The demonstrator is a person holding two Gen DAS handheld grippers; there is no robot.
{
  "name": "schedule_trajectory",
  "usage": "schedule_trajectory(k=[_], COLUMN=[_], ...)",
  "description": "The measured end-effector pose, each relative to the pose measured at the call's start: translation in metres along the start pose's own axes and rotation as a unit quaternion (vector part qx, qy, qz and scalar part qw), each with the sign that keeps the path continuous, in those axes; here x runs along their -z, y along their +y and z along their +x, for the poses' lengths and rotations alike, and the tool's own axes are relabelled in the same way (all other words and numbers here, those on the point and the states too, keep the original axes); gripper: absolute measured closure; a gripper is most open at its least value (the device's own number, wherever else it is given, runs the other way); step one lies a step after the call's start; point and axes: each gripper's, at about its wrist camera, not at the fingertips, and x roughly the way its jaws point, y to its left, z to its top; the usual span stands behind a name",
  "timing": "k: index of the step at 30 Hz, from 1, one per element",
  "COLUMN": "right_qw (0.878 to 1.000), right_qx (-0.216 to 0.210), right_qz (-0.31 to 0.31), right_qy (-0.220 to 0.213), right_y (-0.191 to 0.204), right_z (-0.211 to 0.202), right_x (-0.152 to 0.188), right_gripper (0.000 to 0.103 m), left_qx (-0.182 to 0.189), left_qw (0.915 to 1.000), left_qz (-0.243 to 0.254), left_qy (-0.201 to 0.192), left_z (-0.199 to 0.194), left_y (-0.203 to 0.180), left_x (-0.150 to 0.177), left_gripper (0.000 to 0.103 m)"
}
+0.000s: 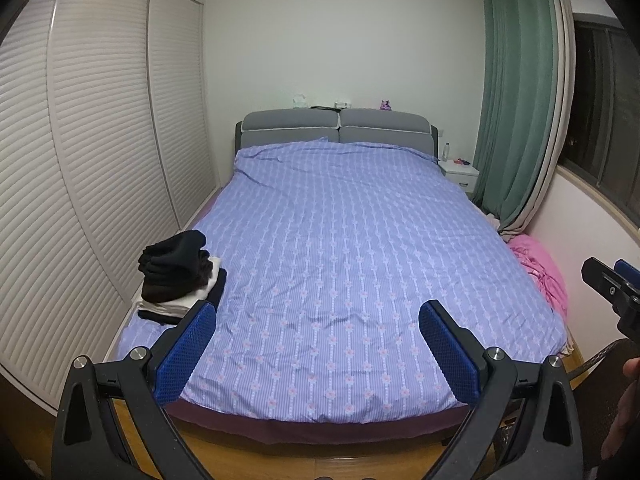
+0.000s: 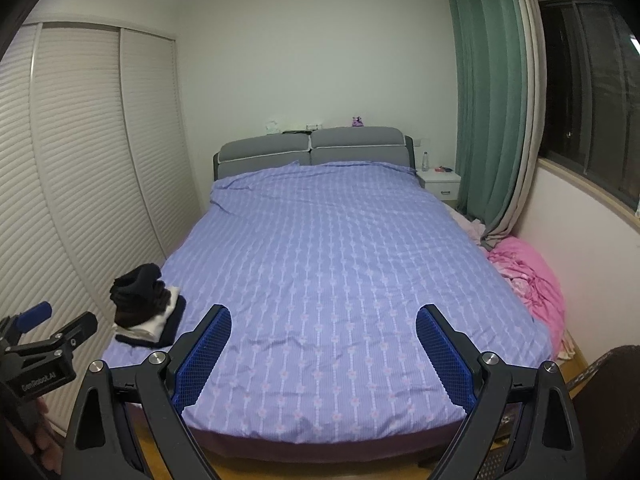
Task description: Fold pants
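A stack of folded dark and white clothes [image 1: 178, 276] sits on the near left corner of the bed [image 1: 340, 248], also in the right wrist view [image 2: 146, 306]. No loose pants lie on the purple patterned cover [image 2: 328, 264]. My left gripper [image 1: 318, 312] is open and empty, held above the foot of the bed. My right gripper [image 2: 324, 316] is open and empty, also above the foot of the bed. Each gripper shows at the edge of the other's view: the right one [image 1: 612, 284], the left one [image 2: 48, 332].
A louvred wardrobe [image 1: 80, 168] runs along the left wall. A pink bundle of bedding [image 2: 528, 276] lies at the bed's right side below green curtains [image 2: 484, 92]. A white nightstand [image 2: 440, 182] stands by the grey headboard [image 2: 312, 150]. Wooden floor shows below the bed's foot.
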Motion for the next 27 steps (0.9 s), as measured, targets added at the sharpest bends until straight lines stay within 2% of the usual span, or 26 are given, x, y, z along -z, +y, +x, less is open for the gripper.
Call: schedule_trajectory(k=[27], right_qw=[1.0], right_qx=[-0.003], right_qz=[0.013], right_qy=[-0.005], right_y=[-0.012], right_z=[-0.001], right_x=[-0.001], right_gripper=[0.009], left_qx=[0.003], left_qw=[0.9998], left_qz=[0.016], left_qy=[-0.006], left_z=[-0.005], left_y=[-0.01], left_x=[0.002], left_gripper=[0.0])
